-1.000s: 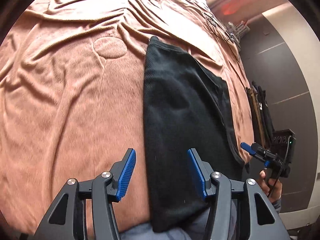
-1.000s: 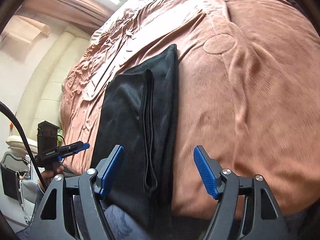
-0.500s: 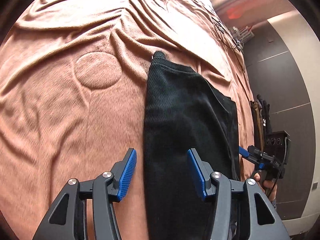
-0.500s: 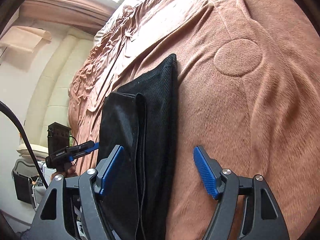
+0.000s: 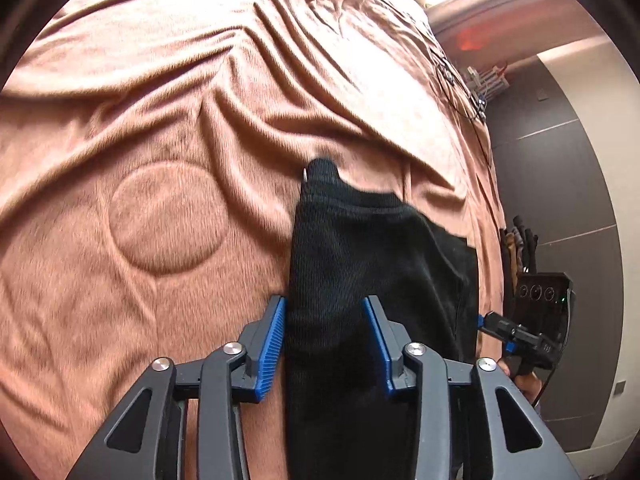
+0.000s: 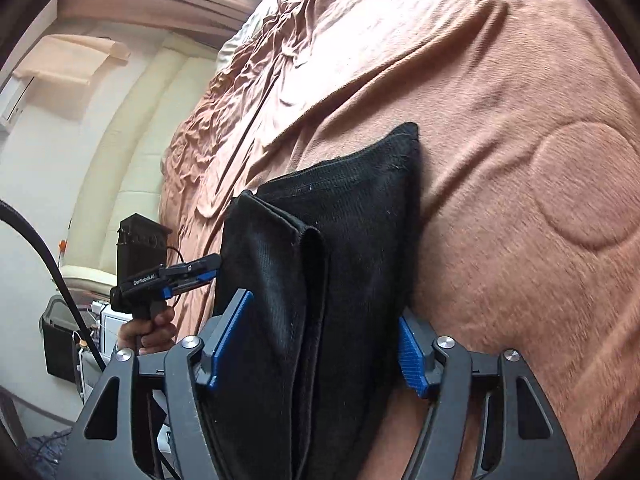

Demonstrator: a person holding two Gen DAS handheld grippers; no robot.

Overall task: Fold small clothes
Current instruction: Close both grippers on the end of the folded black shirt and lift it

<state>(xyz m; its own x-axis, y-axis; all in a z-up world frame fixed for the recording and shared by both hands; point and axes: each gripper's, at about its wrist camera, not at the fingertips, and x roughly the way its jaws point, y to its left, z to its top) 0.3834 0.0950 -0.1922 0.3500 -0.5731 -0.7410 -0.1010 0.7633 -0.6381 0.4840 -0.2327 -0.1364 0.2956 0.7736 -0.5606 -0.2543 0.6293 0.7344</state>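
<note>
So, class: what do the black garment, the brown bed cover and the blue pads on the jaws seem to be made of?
Black garment: probably a matte ribbed knit; fine ribs show.
Brown bed cover: likely plush fleece, with short brushed nap and soft creases.
Blue pads: possibly rubber or plastic; ridged, matte.

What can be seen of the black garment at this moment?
The black garment is a dark ribbed knit, folded lengthwise into a long narrow strip with layered edges showing along one side in the right wrist view. It lies flat on the brown blanket, its far end tapering to a small corner. The left gripper straddles one long edge and the right gripper spans the strip; both sets of jaws are closing with the fabric between them. Its near end is hidden below the grippers.
</note>
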